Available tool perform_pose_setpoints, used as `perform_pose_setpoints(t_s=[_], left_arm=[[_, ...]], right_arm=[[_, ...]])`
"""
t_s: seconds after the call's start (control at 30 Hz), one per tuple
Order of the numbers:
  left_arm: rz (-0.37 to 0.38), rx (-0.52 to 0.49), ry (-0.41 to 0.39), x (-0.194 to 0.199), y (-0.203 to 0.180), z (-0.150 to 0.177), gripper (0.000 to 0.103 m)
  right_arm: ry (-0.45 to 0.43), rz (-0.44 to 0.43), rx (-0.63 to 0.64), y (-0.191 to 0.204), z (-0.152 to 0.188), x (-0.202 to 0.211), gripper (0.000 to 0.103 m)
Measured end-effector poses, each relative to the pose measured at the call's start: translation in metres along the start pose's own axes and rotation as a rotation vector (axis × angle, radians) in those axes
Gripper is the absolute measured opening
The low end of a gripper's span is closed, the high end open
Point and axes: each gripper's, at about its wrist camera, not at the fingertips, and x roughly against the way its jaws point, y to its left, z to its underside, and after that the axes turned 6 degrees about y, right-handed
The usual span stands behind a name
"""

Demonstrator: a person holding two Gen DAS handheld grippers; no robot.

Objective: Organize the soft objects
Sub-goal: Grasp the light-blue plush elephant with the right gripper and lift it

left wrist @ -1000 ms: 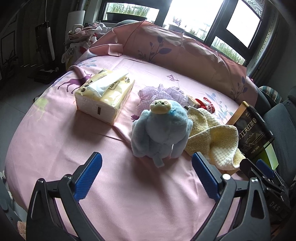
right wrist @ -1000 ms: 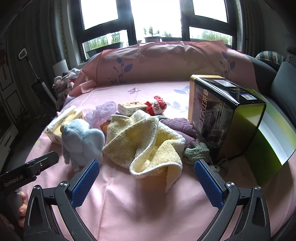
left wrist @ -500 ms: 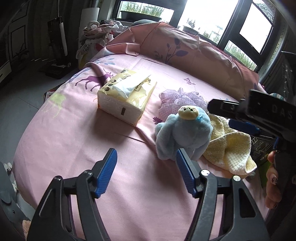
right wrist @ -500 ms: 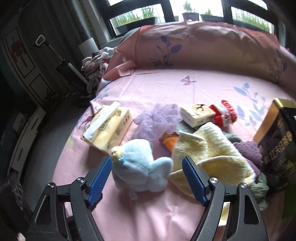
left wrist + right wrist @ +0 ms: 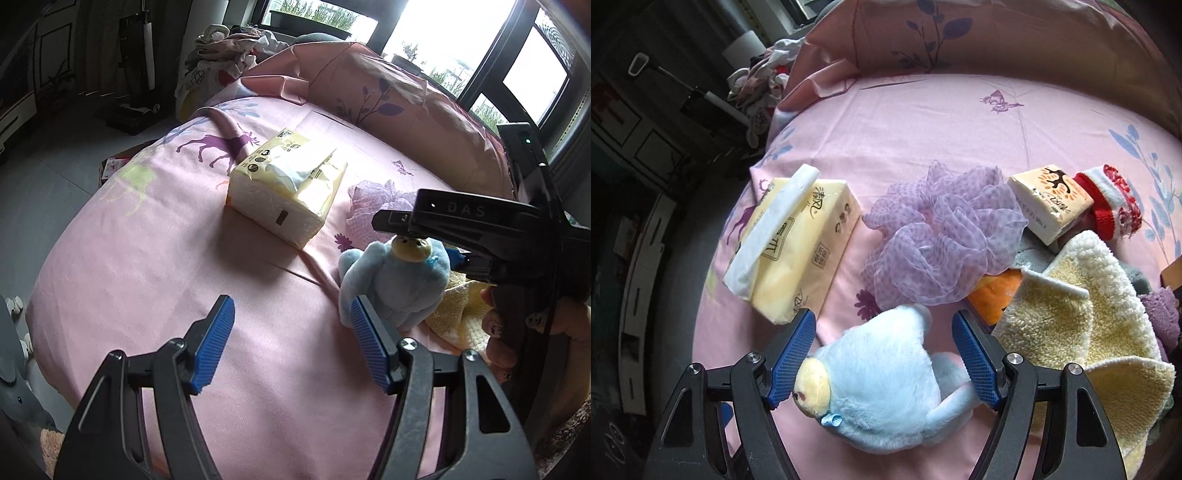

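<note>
bedding (image 5: 140,258) in pink, printed with deer and leaves, spreads under everything. tissue pack (image 5: 798,243), yellow, lies on it left of the lilac mesh bath pouf (image 5: 942,236). yellow towel (image 5: 1089,314) sits crumpled on the right. blue plush toy (image 5: 886,387) lies on the sheet near the front edge, just beside the towel. right gripper (image 5: 882,360) straddles the toy, its jaws closing, blue pads either side and not yet pressing. left gripper (image 5: 291,343) hangs half-wide over bare sheet, nothing between its pads, the toy just beyond its right finger.
</note>
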Motion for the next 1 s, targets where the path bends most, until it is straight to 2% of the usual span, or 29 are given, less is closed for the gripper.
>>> perform_pose_setpoints(t_s=[0.13,0.23,0.37,0.43,0.57,0.67,0.73,0.87,1.0], left_arm=[[0.014,0.018,0.014,0.001,0.003,-0.001,0.064],[0.055,0.041,0.026,0.007,0.008,-0.001,0.066],[0.077,0.062,0.032,0.014,0.013,-0.001,0.069],[0.072,0.065,0.04,0.014,0.014,0.0,0.069],[0.103,0.061,0.076,0.008,0.01,0.003,0.075],[0.156,0.056,0.11,0.004,0.004,0.006,0.087],[0.191,0.029,0.122,0.003,-0.005,0.008,0.091],[0.213,-0.055,0.159,-0.001,-0.025,0.019,0.093],[0.248,-0.142,0.19,-0.004,-0.044,0.032,0.093]], right_arm=[[-0.014,-0.041,0.073,0.003,0.03,0.017,0.058],[-0.02,-0.051,0.13,0.001,0.063,0.028,0.058],[0.04,-0.072,0.144,-0.012,0.099,0.024,0.058],[0.007,-0.091,0.153,-0.018,0.112,0.027,0.059],[-0.039,-0.086,0.115,-0.025,0.112,0.045,0.065],[-0.101,-0.076,0.091,-0.034,0.111,0.064,0.08],[-0.13,-0.103,0.045,-0.044,0.108,0.069,0.084],[-0.075,-0.138,-0.056,-0.063,0.104,0.058,0.085],[-0.027,-0.222,-0.12,-0.074,0.105,0.047,0.085]])
